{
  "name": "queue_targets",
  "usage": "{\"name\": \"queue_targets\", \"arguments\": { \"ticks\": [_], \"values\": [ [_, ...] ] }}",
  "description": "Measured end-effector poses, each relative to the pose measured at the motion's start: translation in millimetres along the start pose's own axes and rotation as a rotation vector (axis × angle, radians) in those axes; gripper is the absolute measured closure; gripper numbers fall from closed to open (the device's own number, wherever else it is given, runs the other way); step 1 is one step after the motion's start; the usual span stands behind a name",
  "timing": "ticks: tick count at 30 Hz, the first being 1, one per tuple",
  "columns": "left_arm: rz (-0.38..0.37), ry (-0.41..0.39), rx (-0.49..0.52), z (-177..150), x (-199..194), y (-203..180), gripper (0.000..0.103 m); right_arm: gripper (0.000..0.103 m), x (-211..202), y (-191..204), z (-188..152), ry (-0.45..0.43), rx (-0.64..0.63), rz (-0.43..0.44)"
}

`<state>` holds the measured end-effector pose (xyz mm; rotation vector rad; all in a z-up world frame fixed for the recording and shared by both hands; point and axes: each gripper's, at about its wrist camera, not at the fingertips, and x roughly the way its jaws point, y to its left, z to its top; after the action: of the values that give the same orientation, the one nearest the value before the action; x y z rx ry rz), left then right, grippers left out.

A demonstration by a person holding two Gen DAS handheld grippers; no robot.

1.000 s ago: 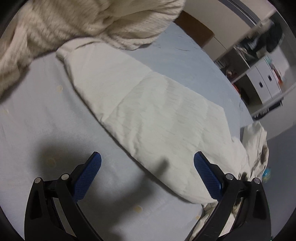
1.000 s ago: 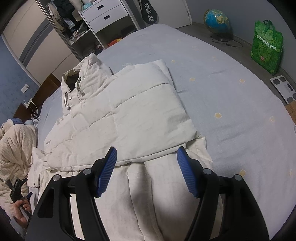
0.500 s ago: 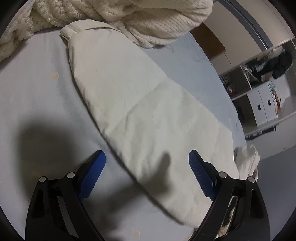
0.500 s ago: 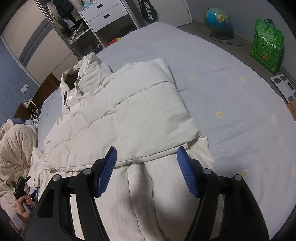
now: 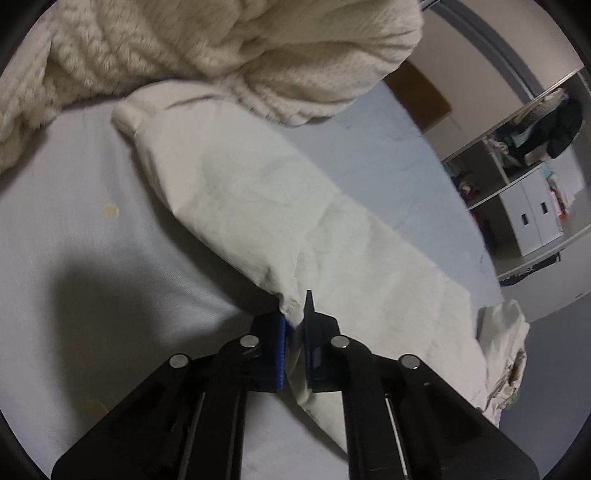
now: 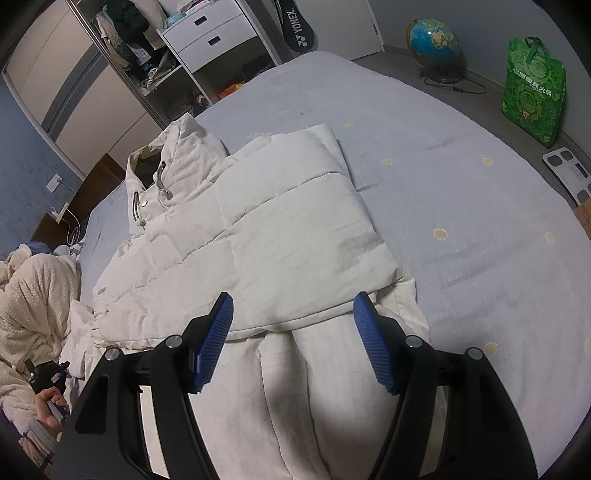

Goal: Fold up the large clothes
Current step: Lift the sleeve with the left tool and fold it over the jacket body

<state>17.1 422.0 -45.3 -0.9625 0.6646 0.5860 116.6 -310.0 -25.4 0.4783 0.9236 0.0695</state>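
Observation:
A cream padded jacket (image 6: 280,229) lies flat on the pale blue bed (image 6: 461,192), hood (image 6: 177,155) toward the far left, one sleeve folded across the body. In the left wrist view its other sleeve (image 5: 277,206) stretches diagonally over the sheet. My left gripper (image 5: 295,310) is closing its jaws on that sleeve's near edge, with a fold of fabric pinched between the blue pads. My right gripper (image 6: 292,301) hovers open above the jacket's lower part, nothing between its fingers. A hand holding the left gripper (image 6: 46,376) shows at the lower left of the right wrist view.
A cream knitted blanket (image 5: 221,44) is heaped against the sleeve's cuff end. Beyond the bed stand white drawers in a shelf unit (image 6: 210,33), a globe (image 6: 434,37), a green bag (image 6: 533,92) and a floor scale (image 6: 569,173). Bare sheet spreads to the jacket's right.
The left gripper has moved in over the sleeve and its jaws have gone from wide apart to pinched on the sleeve's edge. The right gripper and the jacket body have stayed still.

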Motion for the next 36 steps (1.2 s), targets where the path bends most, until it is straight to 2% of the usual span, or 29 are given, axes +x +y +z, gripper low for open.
{"name": "queue_targets", "arguments": {
  "ticks": [4, 8, 16, 26, 36],
  "values": [
    [-0.073, -0.055, 0.012, 5.5, -20.8, -15.6, 0.097, 0.039, -0.7, -0.5, -0.6, -0.002, 0.006, 0.002],
    [-0.152, -0.118, 0.067, 6.3, -49.4, -44.2, 0.098, 0.039, -3.8, -1.6, -0.8, -0.008, 0.012, 0.006],
    [-0.267, -0.184, 0.126, -8.4, -89.9, -92.0, 0.098, 0.039, -8.3, -6.2, 0.5, -0.022, 0.038, 0.025],
    [-0.370, -0.192, 0.302, -54.1, -131.0, -166.7, 0.098, 0.039, -13.3, -13.7, 1.2, -0.038, 0.080, 0.054],
    [-0.410, -0.163, 0.495, -112.5, -137.8, -237.4, 0.098, 0.039, -14.0, -19.0, 1.6, -0.042, 0.113, 0.079]
  ]
}}
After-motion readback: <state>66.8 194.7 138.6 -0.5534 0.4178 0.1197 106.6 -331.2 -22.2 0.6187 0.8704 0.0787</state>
